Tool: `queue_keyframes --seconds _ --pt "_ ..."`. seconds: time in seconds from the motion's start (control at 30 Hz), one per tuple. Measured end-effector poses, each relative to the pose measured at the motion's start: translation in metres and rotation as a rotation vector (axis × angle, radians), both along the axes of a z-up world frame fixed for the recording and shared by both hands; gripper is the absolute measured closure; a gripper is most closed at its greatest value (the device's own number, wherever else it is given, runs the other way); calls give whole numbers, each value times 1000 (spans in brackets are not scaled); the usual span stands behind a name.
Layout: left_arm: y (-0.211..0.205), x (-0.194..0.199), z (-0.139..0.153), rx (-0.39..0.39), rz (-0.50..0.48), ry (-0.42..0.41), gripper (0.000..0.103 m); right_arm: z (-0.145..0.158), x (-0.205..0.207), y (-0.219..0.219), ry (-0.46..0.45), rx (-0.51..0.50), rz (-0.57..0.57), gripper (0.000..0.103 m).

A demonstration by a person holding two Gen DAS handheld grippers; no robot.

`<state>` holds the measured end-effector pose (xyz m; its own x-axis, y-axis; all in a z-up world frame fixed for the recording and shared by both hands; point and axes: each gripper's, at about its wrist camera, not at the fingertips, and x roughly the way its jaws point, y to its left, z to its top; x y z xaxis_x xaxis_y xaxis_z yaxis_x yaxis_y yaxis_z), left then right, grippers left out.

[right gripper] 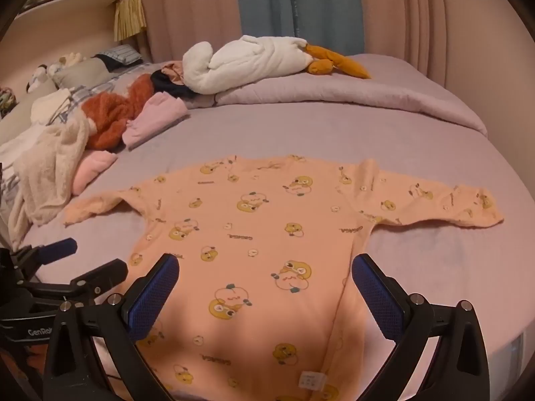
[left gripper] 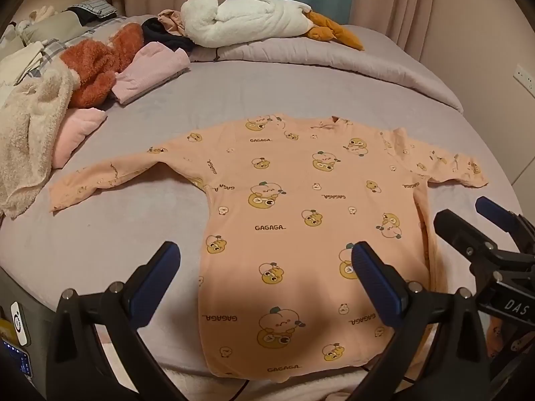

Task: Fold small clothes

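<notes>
A small peach long-sleeved shirt (left gripper: 301,207) printed with yellow cartoon ducks and "GAGAGA" lies spread flat on the lilac bed, both sleeves out, hem toward me. It also shows in the right wrist view (right gripper: 260,234). My left gripper (left gripper: 265,260) is open and empty above the shirt's lower left part. My right gripper (right gripper: 265,267) is open and empty above the shirt's lower right part. The right gripper also shows at the right edge of the left wrist view (left gripper: 468,220), and the left gripper at the left edge of the right wrist view (right gripper: 90,257).
A pile of clothes sits at the left: cream fleece (left gripper: 30,137), rust fluffy garment (left gripper: 97,67), folded pink pieces (left gripper: 150,70). A white goose plush (left gripper: 247,16) lies on the rolled quilt (left gripper: 334,56) at the back. Curtains hang behind the bed.
</notes>
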<state>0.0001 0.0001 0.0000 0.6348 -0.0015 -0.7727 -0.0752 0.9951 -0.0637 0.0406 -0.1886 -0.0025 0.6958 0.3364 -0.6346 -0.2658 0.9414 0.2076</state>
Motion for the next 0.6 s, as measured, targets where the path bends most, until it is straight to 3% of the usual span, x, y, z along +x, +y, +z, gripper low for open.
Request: queue_keyframes --seconds 0.37,0.6 --pt "7 1 0 -40 10 5 1 -1 2 -2 9 9 -19 0" --pt "10 1 1 -12 13 -3 1 -1 2 -2 12 11 -29 0"
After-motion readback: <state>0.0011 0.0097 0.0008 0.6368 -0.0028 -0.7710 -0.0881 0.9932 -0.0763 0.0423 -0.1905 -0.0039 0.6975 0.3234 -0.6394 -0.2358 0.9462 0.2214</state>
